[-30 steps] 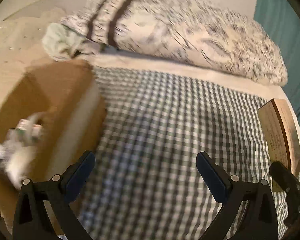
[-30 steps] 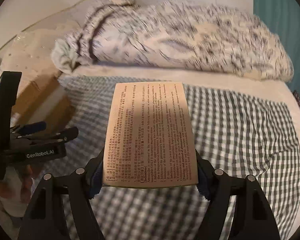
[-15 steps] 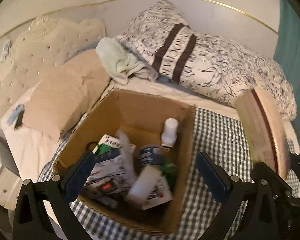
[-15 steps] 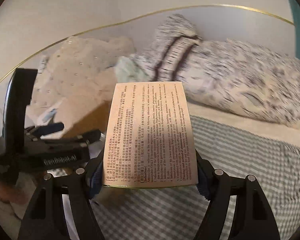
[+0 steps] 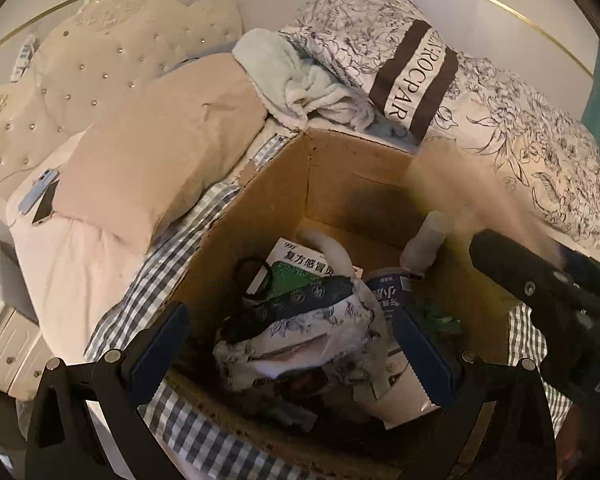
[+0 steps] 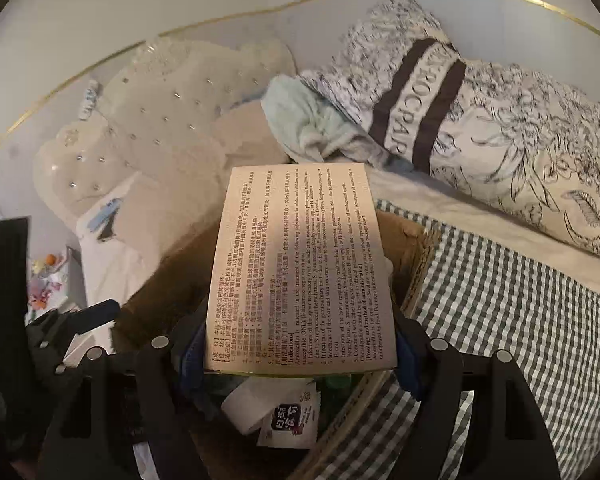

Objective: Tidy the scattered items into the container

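An open cardboard box (image 5: 340, 168) stands on the bed and holds several items: a green medicine packet (image 5: 300, 276), a black hair tie (image 5: 254, 276), a patterned pouch (image 5: 312, 332), a white bottle (image 5: 424, 240). My left gripper (image 5: 290, 354) hovers open over the box's near side, nothing between its pads. My right gripper (image 6: 300, 348) is shut on a flat tan carton with printed text (image 6: 300, 272), held above the cardboard box's right rim (image 6: 418, 264). In the left wrist view that carton (image 5: 460, 188) is a blur above the right gripper's finger (image 5: 540, 288).
The box rests on a grey checked sheet (image 6: 520, 320). Behind it lie a tan pillow (image 5: 160, 160), a mint towel (image 5: 292, 80) and a floral duvet (image 5: 520, 128). A tufted headboard (image 5: 80, 80) and a phone (image 5: 40, 196) are at the left, a nightstand (image 5: 8, 356) below.
Both grippers swept left from over the checked sheet to above the cardboard box. The right one carried the tan carton along, still gripped. The box's contents came into view.
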Demonstrator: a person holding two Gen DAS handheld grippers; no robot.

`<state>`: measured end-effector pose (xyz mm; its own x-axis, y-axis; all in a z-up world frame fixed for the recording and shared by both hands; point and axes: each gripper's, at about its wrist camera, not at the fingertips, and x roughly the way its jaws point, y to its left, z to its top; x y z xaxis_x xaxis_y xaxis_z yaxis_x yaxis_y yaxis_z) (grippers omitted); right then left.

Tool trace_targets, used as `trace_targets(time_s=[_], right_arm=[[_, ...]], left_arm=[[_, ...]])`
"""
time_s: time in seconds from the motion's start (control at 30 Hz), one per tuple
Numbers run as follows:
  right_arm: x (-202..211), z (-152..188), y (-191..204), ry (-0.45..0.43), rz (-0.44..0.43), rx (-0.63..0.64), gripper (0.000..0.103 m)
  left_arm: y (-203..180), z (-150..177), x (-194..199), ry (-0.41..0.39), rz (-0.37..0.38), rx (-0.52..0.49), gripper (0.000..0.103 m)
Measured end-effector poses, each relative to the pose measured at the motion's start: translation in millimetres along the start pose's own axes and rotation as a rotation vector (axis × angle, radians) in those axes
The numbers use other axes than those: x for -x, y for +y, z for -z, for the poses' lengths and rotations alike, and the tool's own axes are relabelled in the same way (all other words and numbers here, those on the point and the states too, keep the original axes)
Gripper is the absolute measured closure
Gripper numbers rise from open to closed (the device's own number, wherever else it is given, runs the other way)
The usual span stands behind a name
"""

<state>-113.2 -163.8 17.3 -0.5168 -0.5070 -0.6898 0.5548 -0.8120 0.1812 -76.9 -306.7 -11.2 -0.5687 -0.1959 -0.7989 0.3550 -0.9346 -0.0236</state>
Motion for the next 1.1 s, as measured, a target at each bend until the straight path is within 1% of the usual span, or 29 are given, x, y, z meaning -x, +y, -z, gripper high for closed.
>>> trace_targets(time_s=[0.1,0.13,0.2,0.33,0.43,0.5,0.6,0.67,0.73,0.87,0.97,1.1], right_arm=[[-0.7,-5.7,-2.0,0.000,0.031,-0.022,0.014],[1.3,-7.5,-3.7,-0.002,0.047,-0.028,0.014],[8.3,-10.2,-7.7,-0.012,0.052,-0.037,0.014],[32.8,-6.9,-22.6,-0.042,0.088,-0.079,0.014],[52.1,5.9,-37.3,-0.030,0.132,-0.120,0.011],[65.7,20.7,-46.0,-0.014,0.179,-0.141,0.009],[81.9,43.9,-56.7,0.008,0.249,-0.166,0.000],[88.6,59.0,-62.6,0.022,0.307,-0.188,0.000],[92.4,72.5,-64.0,0.029,0.339,-0.199,0.000],[96.2,91.3,-62.6,0.041,0.349,-0.227,0.000],[97.1,93.1,-61.9,0.039,0.340,-0.234,0.000],[96.8,90.9,-57.9,0.035,0.345,-0.220,0.000]], left_arm=[[-6.9,-4.1,-4.2,0.005,0.025,-0.012,0.000],[-10.1,-4.6,-4.4,0.004,0.029,-0.015,0.000],[-16.7,-4.0,-2.8,0.000,0.043,-0.024,0.000],[-31.3,4.6,8.1,-0.030,0.056,-0.061,0.000],[-38.3,12.4,16.1,-0.039,0.063,-0.074,0.000],[-41.3,19.3,21.8,-0.043,0.070,-0.079,0.000],[-45.6,28.4,30.8,-0.061,0.083,-0.088,0.000],[-49.4,32.7,35.5,-0.068,0.091,-0.100,0.000],[-54.8,36.9,40.5,-0.074,0.109,-0.122,0.000],[-61.6,44.4,50.0,-0.084,0.124,-0.148,0.000],[-65.3,48.6,53.4,-0.080,0.109,-0.166,0.000],[-63.9,52.9,54.4,-0.074,0.109,-0.163,0.000]])
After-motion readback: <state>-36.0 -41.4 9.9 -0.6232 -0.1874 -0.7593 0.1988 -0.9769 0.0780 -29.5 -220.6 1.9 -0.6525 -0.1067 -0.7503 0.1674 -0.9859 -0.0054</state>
